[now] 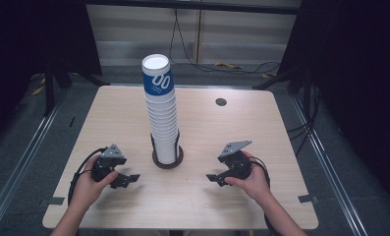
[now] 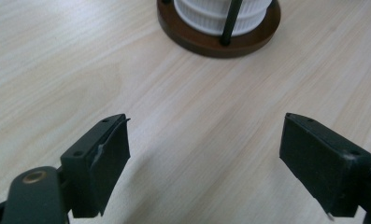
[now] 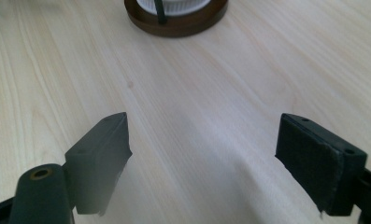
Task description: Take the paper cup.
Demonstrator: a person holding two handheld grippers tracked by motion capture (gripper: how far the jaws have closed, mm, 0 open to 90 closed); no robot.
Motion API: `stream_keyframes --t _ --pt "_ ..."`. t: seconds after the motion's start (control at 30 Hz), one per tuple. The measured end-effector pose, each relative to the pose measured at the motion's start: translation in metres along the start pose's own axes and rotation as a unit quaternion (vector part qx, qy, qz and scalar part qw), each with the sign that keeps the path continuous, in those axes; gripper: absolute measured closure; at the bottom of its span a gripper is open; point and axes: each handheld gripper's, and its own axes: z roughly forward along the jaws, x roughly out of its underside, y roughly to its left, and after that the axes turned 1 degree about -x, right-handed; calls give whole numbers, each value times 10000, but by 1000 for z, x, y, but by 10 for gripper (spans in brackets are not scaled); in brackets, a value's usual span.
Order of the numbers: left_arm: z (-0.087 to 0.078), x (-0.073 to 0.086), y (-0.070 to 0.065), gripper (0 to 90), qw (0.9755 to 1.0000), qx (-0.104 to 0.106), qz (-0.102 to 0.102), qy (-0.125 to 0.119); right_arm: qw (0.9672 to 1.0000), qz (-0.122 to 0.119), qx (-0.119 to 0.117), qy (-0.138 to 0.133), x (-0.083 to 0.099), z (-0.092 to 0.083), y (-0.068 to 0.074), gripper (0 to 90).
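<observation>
From the high view I count one table, one tall stack of white paper cups and one round dark wooden base under it. The stack stands upright at the middle of the table, and its top cup wears a blue band with white print. I cannot count the single cups in it. Thin black rods rise from the base along the lowest cups. A single small dark round hole sits in the tabletop toward the far right. I have two grippers here: the left gripper in my left hand, just left of the base, and the right gripper in my right hand, on the other side of it. Both point inward at the base, near it but apart from it, and neither touches the cups.

In the left gripper view, my two black jaws stand wide apart with bare wood between them; they hold nothing. One base lies ahead at the top edge, with the white ribbed foot of the stack on it and one black rod in front.

In the right gripper view, the two jaws are likewise spread wide over bare tabletop, gripping nothing and touching nothing. The same base shows at the top, well clear of the jaw tips, with one rod against the cups.
</observation>
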Motion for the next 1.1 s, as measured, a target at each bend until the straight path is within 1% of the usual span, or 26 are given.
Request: stream_keyframes --t 0.03,0.07,0.1,0.13,0.2,0.23,0.27,0.33,0.37,0.4,0.43,0.47,0.5,0.57,0.6,0.63,0.67,0.7,0.77,0.83,0.87,0.93,0.97,1.03,1.07,1.1 --pt "-1 -2 0 159 10000 8 19 -30 10000 -25 -34 -8 -3 -1 0 167" --pt "-2 -3 -1 159 10000 -7 25 -4 10000 -71 -36 -24 -7 -2 1 167" --pt "-2 -4 -1 159 10000 6 37 30 9999 -77 -102 -60 -14 -4 1 167" --pt "-3 -5 -1 159 10000 4 73 42 9999 -77 -102 -60 -14 -4 1 167" --pt "-4 -7 -2 159 9999 -24 99 17 9999 -139 -84 -9 -25 -8 2 167" --pt "-5 -9 -2 159 9999 -32 124 -4 9999 -139 -84 -9 -25 -8 2 167" --pt "-7 -10 -2 159 9999 -53 121 30 9998 -161 -98 -16 -28 -10 2 167" --pt "-9 -13 -1 159 9999 -28 156 43 9997 -220 -101 -15 -36 -14 2 168" --pt "-11 -14 -1 159 9999 -23 168 22 9996 -256 -119 -3 -39 -15 2 168" --pt "-12 -15 -1 159 9998 -31 170 26 9995 -275 -130 -28 -47 -19 2 168" --pt "-13 -17 -1 159 9999 -15 145 -33 9995 -275 -130 -28 -47 -19 2 168" --pt "-16 -19 0 159 9998 -20 179 -42 9993 -288 -218 -101 -54 -23 2 168" --pt "-18 -20 1 159 9998 29 168 -99 9993 -288 -218 -101 -54 -23 2 168" --pt "-22 -24 2 159 9996 114 121 -227 9989 -415 -204 -124 -61 -27 2 167" --pt "-24 -26 2 158 9996 109 64 -268 9987 -455 -201 -115 -64 -28 2 168" --pt "-27 -28 3 159 9996 39 106 -246 9987 -445 -211 -92 -67 -29 2 167" --pt "-28 -30 3 159 9996 21 107 -253 9988 -428 -230 -80 -70 -30 1 168" --pt "-29 -33 3 159 9996 -30 142 -246 9987 -454 -194 -79 -72 -31 1 167" --pt "-32 -38 2 159 9996 1 136 -251 9985 -501 -205 -92 -77 -34 1 167" --pt "-34 -43 1 159 9994 53 195 -267 9984 -480 -265 -120 -81 -36 0 167" --pt "-36 -46 0 159 9994 28 245 -254 9983 -476 -301 -130 -84 -38 0 167" --pt "-38 -52 -1 159 9992 9 305 -252 9981 -527 -271 -140 -89 -42 0 167" --pt "-39 -55 -2 159 9992 30 298 -257 9981 -529 -284 -151 -91 -43 0 167" --pt "-40 -60 -2 159 9992 168 247 -282 9980 -558 -248 -146 -97 -48 -1 167" --pt "-40 -63 -3 159 9992 196 194 -275 9979 -568 -248 -160 -99 -49 -1 167" --pt "-41 -66 -3 159 9991 182 281 -242 9979 -537 -311 -168 -102 -51 -1 166"
